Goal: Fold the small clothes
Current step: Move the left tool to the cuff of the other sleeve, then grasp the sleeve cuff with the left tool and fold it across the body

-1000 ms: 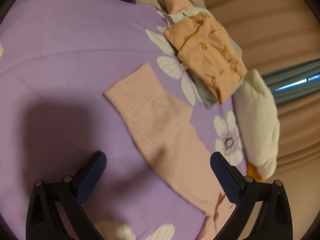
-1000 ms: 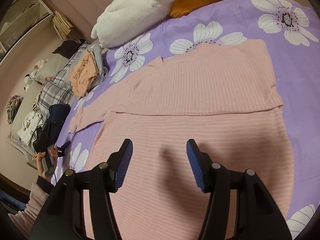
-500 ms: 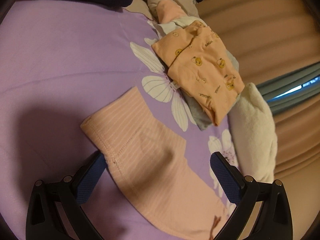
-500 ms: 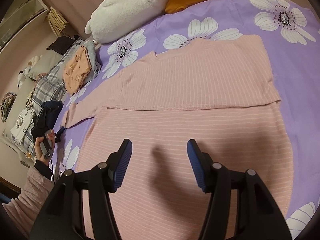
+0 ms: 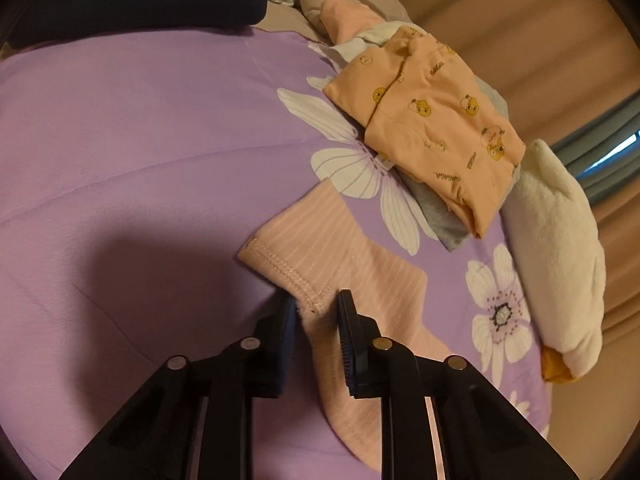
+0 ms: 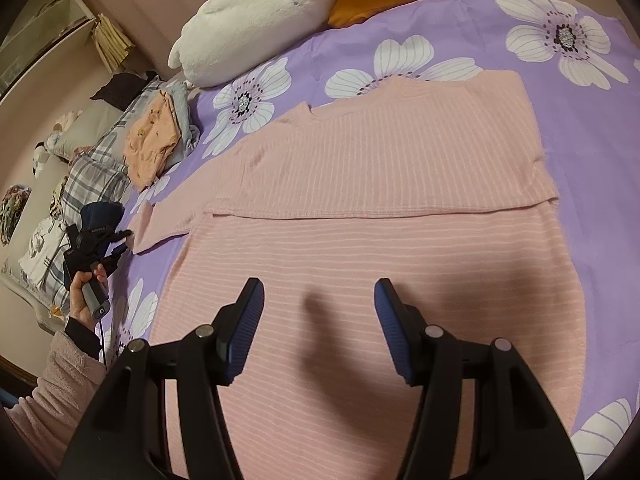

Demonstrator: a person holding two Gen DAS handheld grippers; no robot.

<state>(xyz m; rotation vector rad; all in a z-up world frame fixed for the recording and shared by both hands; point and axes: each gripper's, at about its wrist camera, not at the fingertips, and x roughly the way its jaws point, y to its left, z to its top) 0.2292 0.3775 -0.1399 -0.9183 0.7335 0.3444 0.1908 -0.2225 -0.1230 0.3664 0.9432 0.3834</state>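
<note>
Left gripper (image 5: 316,306) closing on the cuff (image 5: 288,268) of the pink sweater (image 6: 400,240), spread on the purple sheet (image 5: 140,140). Right gripper (image 6: 318,312) half spread, hovering empty. Risk: shallow bite at the hem, cuff slipping free. "GAGAGA" legible on the orange garment (image 5: 432,128) at 1 o'clock.

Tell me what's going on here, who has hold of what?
A person is folding a pink ribbed top spread on a purple flowered bedsheet. The left gripper is closing on the cuff of the top's sleeve, which sits between its jaws. The right gripper hovers open over the top's body, holding nothing. A folded orange garment lies on a pile nearby.
</note>
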